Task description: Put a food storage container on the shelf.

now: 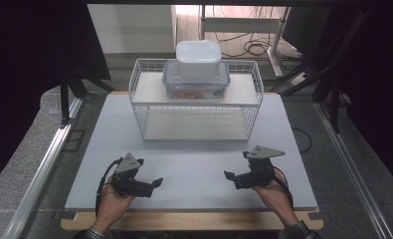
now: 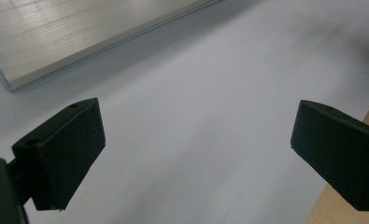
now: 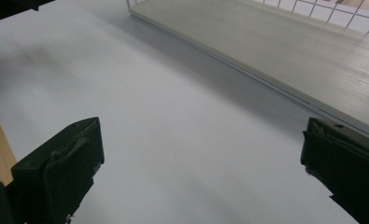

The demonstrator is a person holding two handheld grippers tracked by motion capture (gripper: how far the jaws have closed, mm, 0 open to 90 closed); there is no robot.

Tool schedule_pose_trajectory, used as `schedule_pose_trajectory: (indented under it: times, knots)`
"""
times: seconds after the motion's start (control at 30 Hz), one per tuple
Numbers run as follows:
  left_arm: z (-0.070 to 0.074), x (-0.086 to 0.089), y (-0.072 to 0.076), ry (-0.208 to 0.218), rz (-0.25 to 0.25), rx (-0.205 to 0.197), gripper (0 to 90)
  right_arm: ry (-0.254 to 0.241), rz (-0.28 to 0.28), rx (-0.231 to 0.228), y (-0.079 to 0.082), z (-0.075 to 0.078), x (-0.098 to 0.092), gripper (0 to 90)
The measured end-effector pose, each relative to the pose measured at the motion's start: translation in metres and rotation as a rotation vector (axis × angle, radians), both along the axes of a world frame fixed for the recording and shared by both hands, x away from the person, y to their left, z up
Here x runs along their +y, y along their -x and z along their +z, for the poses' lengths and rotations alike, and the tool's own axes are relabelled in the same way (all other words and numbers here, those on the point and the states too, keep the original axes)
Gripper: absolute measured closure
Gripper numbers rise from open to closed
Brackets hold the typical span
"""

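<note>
While both claws (image 1: 151, 175) (image 1: 236, 167) gape wide, the clear blue-rimmed container (image 1: 196, 82) sits on the wire rack (image 1: 143, 102).

Both claws were black, each topped by a grey three-cornered plate: left claw (image 1: 151, 175) lower left, right claw (image 1: 236, 165) lower right. Black cables trailed back. Dark patterned cuffs at bottom edge.

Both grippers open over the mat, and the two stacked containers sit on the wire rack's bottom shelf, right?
Not the bottom shelf. The high view shows the white lidded box stacked on the clear blue-rimmed container on the white wire rack's top shelf. Left gripper and right gripper are open.
</note>
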State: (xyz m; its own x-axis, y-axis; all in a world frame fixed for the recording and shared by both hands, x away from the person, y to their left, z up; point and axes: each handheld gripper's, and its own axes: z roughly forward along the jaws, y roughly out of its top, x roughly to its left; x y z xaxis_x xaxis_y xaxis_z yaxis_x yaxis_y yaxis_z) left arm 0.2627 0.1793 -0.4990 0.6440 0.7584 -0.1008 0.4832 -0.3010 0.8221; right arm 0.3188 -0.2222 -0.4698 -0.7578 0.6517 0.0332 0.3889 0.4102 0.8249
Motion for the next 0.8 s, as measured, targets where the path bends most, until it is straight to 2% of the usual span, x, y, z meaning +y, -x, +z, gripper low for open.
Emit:
schedule_pose_trajectory:
  times: [0.2,0.37,0.8]
  knots:
    - [-0.002,0.004,0.003,-0.008,0.011,-0.001,2.9,0.009,-0.008,-0.007,0.002,-0.002,-0.007,0.0]
    - [-0.004,0.006,0.005,-0.026,0.019,0.001,2.9,0.037,-0.019,-0.018,0.004,-0.006,-0.014,0.0]
    - [-0.011,0.01,0.011,-0.06,0.037,0.005,2.7,0.037,-0.036,0.008,0.009,-0.015,-0.028,0.0]
